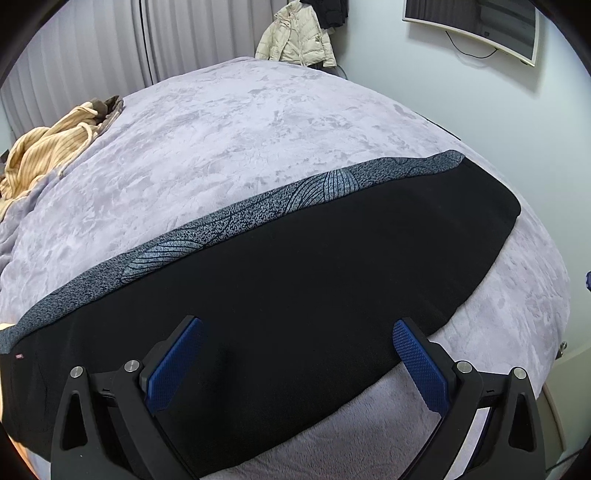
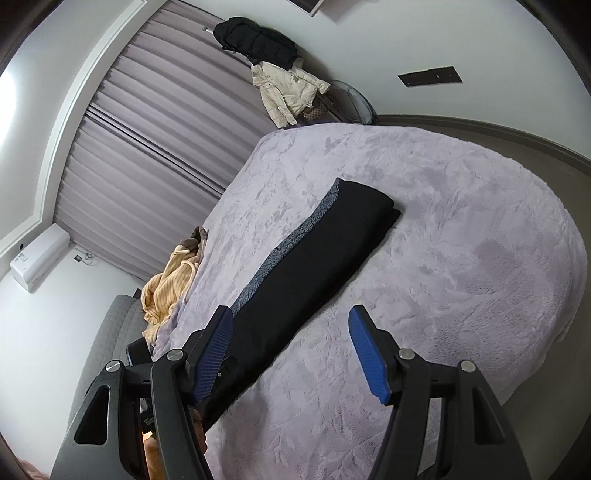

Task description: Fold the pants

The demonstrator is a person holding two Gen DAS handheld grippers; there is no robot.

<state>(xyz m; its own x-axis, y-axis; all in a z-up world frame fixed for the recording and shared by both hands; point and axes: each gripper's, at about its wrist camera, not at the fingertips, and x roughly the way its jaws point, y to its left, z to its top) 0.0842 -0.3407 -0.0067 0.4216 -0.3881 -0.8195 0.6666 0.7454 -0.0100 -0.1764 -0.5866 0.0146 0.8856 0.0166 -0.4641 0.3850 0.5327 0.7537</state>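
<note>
Pants [image 1: 295, 266]: lay long and flat on the blanket [image 1: 221, 140], much free blanket around.
Left gripper [image 1: 297, 332]: jaws wide apart above the pants.
Right gripper [image 2: 291, 325]: jaws apart, holding nothing.

Black fingers [image 1: 173, 365], blue textured pads [image 2: 365, 350]

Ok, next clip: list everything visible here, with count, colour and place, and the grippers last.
pants: one, black with a grey patterned side band, laid long and flat on the bed
bedspread: one, lilac plush, covering the bed
robe: one, tan striped, bunched at the bed's far edge
jackets: two, cream and black, hanging by the curtain
curtain: one, grey-lilac, pleated
screen: one, wall-mounted
air conditioner: one, white
left gripper: blue fingers apart, over the pants
right gripper: blue fingers apart
</note>
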